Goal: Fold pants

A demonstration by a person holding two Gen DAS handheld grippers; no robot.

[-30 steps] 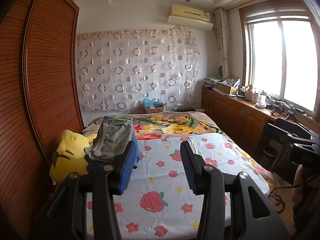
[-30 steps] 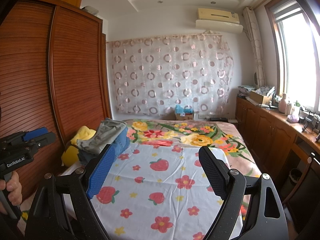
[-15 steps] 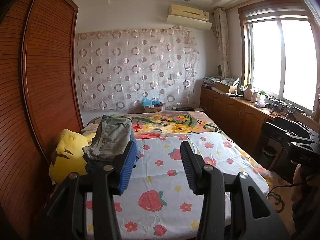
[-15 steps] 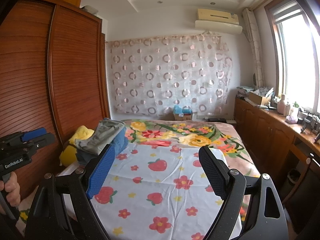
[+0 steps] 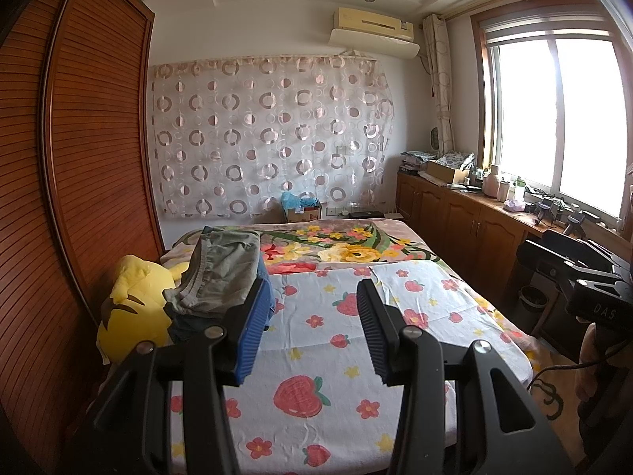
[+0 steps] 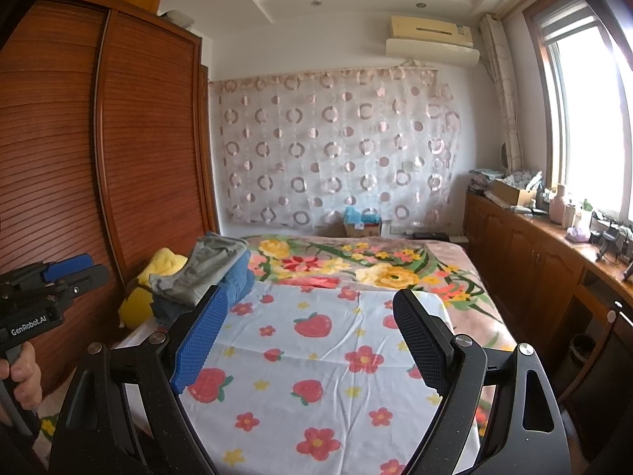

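Note:
A pile of folded pants [image 5: 221,267] lies at the left side of the bed, olive-grey pants on top and blue jeans [image 6: 237,277] under them; the pile also shows in the right wrist view [image 6: 209,263]. My left gripper [image 5: 312,293] is open and empty, held above the near end of the bed. My right gripper [image 6: 306,304] is open and empty, also above the near end. Each gripper's body shows at the edge of the other's view.
A white strawberry-print sheet [image 5: 328,348] covers the near bed, a floral blanket [image 5: 348,245] the far part. A yellow plush toy [image 5: 134,304] lies beside the pile. A wooden wardrobe [image 5: 59,198] stands left; cabinets [image 5: 474,229] under the window stand right.
Both views shift slightly; the grippers drift a little while staying open and empty. The pants pile has not moved.

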